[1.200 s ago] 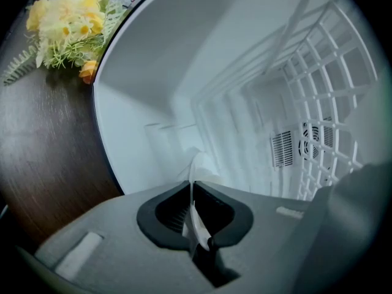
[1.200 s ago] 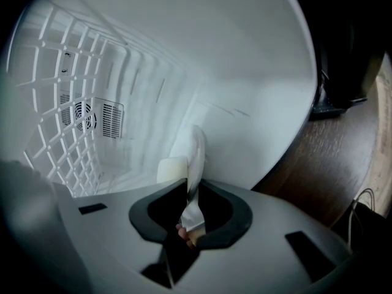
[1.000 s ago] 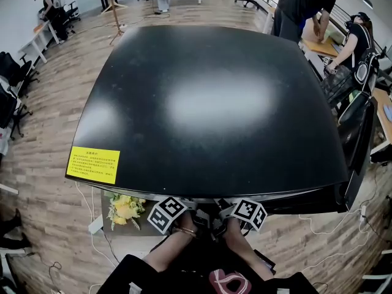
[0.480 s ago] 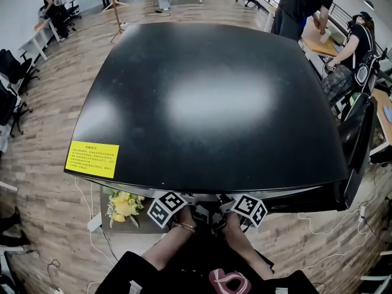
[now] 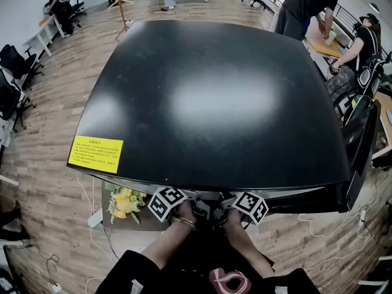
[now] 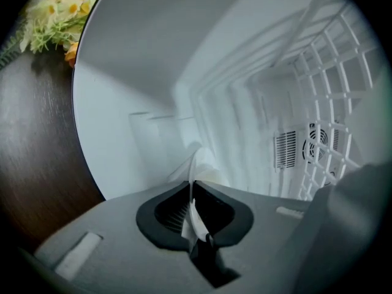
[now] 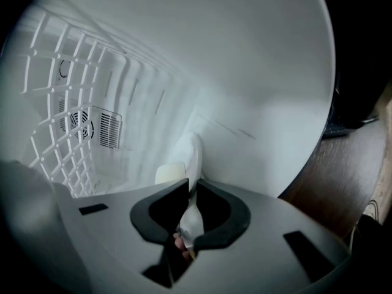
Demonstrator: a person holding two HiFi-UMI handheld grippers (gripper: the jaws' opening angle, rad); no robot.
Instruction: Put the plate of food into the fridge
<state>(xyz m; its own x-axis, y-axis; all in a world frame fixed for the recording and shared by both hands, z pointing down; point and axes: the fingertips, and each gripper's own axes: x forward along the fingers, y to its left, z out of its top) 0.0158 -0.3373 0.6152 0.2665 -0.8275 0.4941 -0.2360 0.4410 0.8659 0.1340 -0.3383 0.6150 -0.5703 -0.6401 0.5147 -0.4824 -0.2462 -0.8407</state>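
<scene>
- The left gripper [image 6: 191,192] was clamped on the thin white rim of the plate [image 6: 201,166]. The rim stood edge-on between its dark pads and ran forward from them.
- The right gripper [image 7: 188,210] pinched the plate's rim in the same way. The rim rose just ahead of its jaws, and a pale lump of food [image 7: 168,174] lay right beside the rim on the left.
- Both gripper views looked past the plate into the white inside of the fridge [image 5: 214,103]. A wire shelf [image 6: 334,97] and a back vent [image 6: 299,149] showed beyond it.
- Neither view showed whether the plate rested on anything.
- In the head view the two grippers sat side by side just under the front edge of the fridge's black top, which hid their jaws and the plate.
- Yellow flowers [image 5: 125,204] stood just left of the left gripper.
</scene>
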